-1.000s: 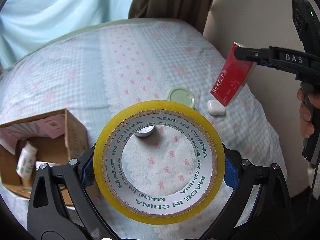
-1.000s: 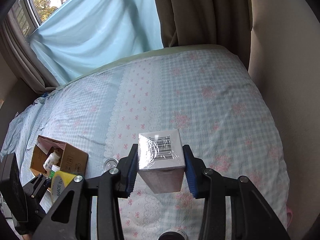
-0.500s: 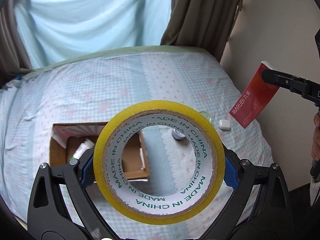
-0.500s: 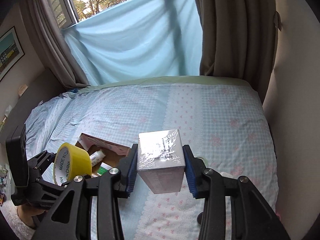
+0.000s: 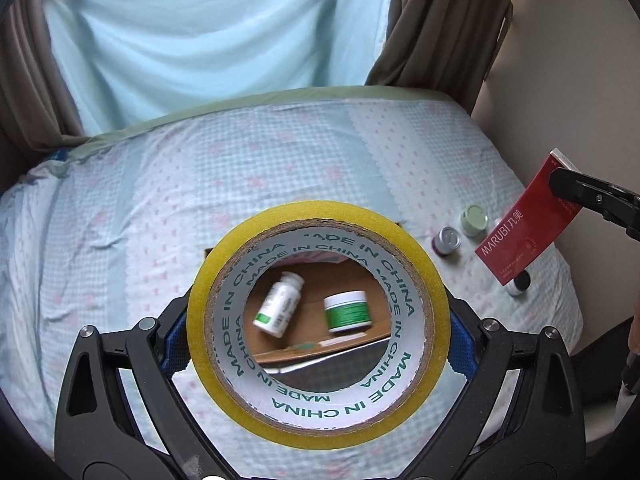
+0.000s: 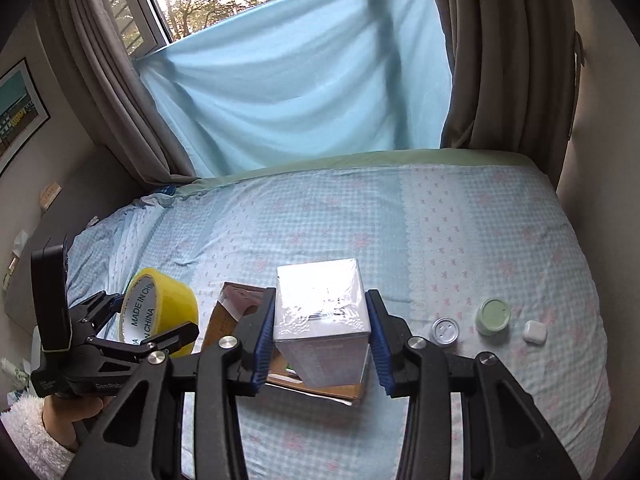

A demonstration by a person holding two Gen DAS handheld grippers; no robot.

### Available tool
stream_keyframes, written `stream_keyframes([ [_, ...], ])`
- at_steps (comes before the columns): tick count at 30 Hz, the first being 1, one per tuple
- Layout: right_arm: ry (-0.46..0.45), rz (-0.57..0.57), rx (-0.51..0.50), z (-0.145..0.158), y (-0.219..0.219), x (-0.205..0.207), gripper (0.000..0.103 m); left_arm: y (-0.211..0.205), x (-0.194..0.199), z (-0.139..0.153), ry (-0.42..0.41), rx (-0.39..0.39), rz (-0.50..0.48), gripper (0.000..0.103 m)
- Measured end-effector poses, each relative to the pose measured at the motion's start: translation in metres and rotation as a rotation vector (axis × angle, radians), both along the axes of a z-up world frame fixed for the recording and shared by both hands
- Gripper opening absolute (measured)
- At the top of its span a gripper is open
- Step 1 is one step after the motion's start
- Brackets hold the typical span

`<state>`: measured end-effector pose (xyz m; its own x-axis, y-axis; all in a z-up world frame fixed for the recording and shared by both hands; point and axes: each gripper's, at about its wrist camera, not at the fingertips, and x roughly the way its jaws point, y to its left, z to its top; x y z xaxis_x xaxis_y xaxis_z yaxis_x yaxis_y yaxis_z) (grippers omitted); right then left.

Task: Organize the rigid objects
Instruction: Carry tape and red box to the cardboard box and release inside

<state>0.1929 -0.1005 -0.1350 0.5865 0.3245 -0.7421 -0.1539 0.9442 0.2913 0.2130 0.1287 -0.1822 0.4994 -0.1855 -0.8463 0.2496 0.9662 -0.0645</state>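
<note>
Left gripper clamps yellow tape roll above box.

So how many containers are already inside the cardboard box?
2 visible. A white pill bottle lies tilted on the left of the cardboard box, a green-labelled jar stands on the right. The tape roll may hide more.

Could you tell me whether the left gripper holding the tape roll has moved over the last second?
Yes. The left gripper carried the tape roll leftward until it lined up over the cardboard box.

Yellow tape roll and red box (cellophane-wrapped) hang above the cardboard box.
</note>
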Motion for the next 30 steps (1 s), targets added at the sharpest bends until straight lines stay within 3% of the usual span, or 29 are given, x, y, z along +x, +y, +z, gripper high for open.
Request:
stream_keyframes([
  [6,0.079,-0.055,0.046,-0.033,0.045,0.011,0.039,0.051,0.021,-0.040,0.070,0.024,-0.011,0.096],
  [13,0.185,-0.097,0.031,-0.082,0.069,0.030,0.039,0.067,0.039,-0.098,0.167,0.048,-0.012,0.096],
  [18,0.252,-0.109,-0.021,-0.114,0.068,0.043,0.039,0.065,0.054,-0.135,0.241,0.049,-0.011,0.096],
  [30,0.399,-0.106,-0.111,-0.182,0.058,0.074,0.039,0.025,0.086,-0.198,0.330,0.077,-0.111,0.096],
])
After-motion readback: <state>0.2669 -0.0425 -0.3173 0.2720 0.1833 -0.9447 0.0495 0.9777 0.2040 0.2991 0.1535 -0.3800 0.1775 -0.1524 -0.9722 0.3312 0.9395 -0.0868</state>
